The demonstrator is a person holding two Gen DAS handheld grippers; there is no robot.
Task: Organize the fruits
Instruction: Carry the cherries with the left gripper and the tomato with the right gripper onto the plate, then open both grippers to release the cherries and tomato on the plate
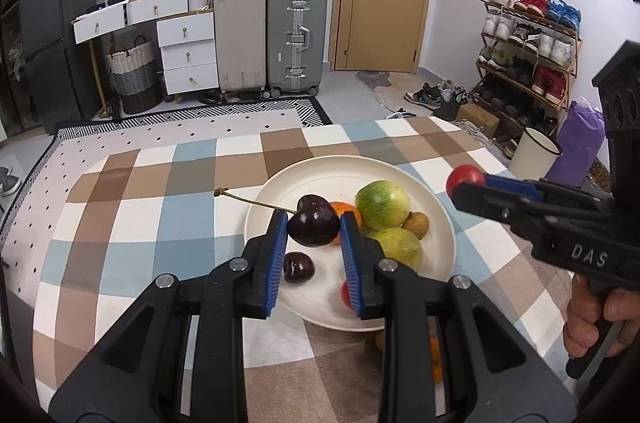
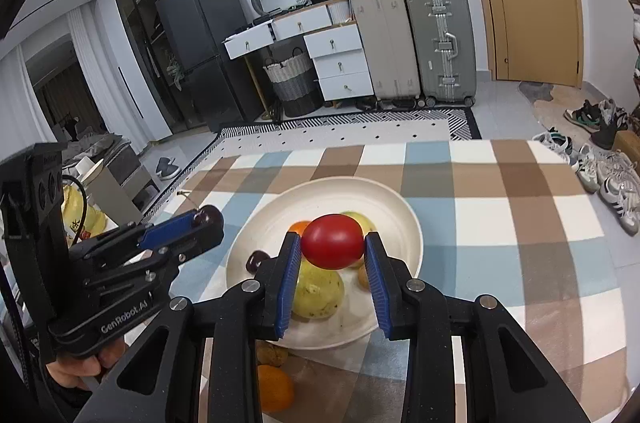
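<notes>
Both grippers hold fruit above the round cream plate [image 1: 280, 183].
Left gripper [image 1: 313, 227] clamps a dark stemmed cherry [image 1: 313, 226]; right gripper [image 2: 332, 243], at the left view's three o'clock, clamps a red cherry tomato [image 2: 332, 242].

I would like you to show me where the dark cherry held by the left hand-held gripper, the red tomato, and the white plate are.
dark cherry [image 1: 313, 226], left wrist view, on the middle of its shiny skin.
red tomato [image 2: 333, 242], right wrist view, on the middle of its front.
white plate [image 1: 340, 179], left wrist view, on its bare far part.

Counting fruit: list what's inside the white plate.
White round plate holds two green-yellow round fruits, a dark cherry, brown kiwi, orange fruit, red fruit mostly hidden behind gripper fingers.
</notes>
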